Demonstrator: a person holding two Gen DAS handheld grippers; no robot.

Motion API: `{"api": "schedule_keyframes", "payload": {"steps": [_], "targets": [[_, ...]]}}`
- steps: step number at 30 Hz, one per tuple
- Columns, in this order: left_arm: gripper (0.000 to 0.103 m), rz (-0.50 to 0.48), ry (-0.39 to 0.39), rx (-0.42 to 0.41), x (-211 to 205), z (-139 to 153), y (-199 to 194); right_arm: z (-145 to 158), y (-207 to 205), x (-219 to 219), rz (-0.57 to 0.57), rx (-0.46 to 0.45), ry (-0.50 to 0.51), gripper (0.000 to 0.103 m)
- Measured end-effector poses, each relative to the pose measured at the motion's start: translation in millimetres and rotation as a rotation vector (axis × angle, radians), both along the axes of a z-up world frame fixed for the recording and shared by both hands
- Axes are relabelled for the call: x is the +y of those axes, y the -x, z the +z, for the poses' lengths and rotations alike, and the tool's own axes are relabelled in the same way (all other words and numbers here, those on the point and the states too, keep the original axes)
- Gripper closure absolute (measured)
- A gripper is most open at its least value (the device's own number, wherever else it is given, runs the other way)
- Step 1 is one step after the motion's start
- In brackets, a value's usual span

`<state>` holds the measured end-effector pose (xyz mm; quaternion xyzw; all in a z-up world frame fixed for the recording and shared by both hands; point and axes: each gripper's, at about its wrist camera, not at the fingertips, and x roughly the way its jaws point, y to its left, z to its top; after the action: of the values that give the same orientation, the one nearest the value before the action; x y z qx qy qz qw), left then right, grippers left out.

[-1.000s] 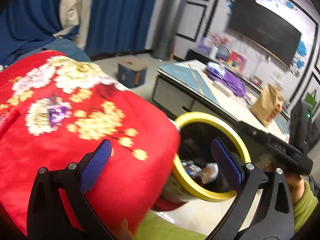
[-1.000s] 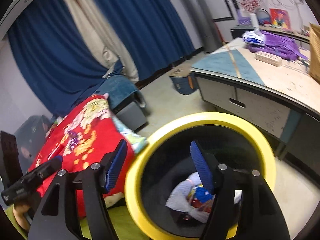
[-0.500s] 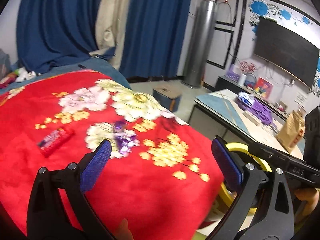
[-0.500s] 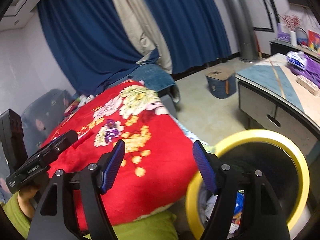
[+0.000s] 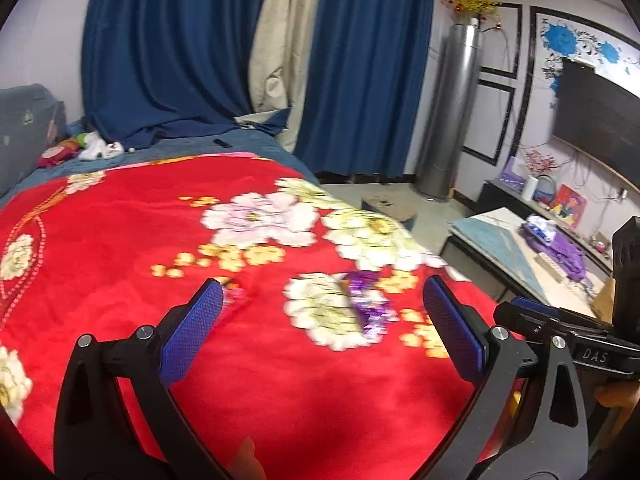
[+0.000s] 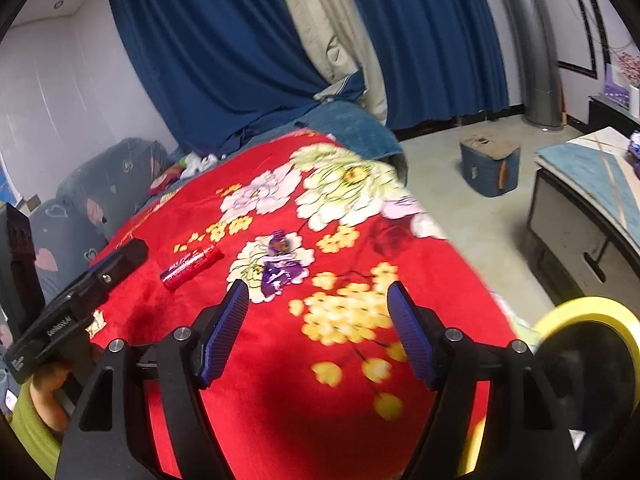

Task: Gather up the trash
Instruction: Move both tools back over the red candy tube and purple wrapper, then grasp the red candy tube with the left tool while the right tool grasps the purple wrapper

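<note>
A purple wrapper point(image 6: 280, 270) lies on the red flowered blanket point(image 6: 280, 360), just beyond my open, empty right gripper point(image 6: 318, 330). A red wrapper point(image 6: 191, 268) lies to its left. In the left wrist view the purple wrapper point(image 5: 370, 304) sits ahead and slightly right between the pads of my open, empty left gripper point(image 5: 322, 334). The yellow-rimmed black trash bin point(image 6: 588, 364) stands at the blanket's right edge. The left gripper's body point(image 6: 80, 292) shows at far left in the right wrist view.
The blanket point(image 5: 120, 264) covers a sofa with grey cushions point(image 6: 88, 200). A low table point(image 5: 516, 248) with purple clutter stands to the right. A blue box point(image 6: 490, 166) sits on the floor. Blue curtains point(image 5: 180, 60) hang behind.
Both grippers swung left, away from the trash bin and over the red blanket. The bin left the left wrist view and slid to the right edge of the right wrist view. The wrappers came closer.
</note>
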<state>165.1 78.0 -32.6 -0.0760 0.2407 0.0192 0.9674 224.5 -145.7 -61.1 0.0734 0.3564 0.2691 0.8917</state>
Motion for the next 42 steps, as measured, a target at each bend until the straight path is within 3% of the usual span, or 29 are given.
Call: {"api": "schedule_keyframes", "payload": {"steps": [9,18,20,24,30,38,42], "targets": [[0.011,0.087,0.051,0.066,59,-17,-11,-36,-45,55,0.052,0.122,0.036,0.036],[0.011,0.074,0.136,0.161,85,-44,-40,-59,-78,78,0.046,0.195,0.029,0.041],[0.011,0.065,0.160,0.189,89,-51,-47,-61,-80,84,0.059,0.186,0.046,0.044],[0.011,0.055,0.206,0.239,95,-63,-55,-63,-79,89,0.089,0.180,0.056,0.063],[0.024,0.055,0.237,0.279,98,-72,-58,-63,-72,88,0.100,0.170,0.047,0.070],[0.054,0.051,0.202,0.309,92,-75,-59,-60,-50,75,0.091,0.155,0.017,0.073],[0.061,0.051,0.204,0.310,92,-75,-55,-59,-36,64,0.088,0.156,0.000,0.074]]}}
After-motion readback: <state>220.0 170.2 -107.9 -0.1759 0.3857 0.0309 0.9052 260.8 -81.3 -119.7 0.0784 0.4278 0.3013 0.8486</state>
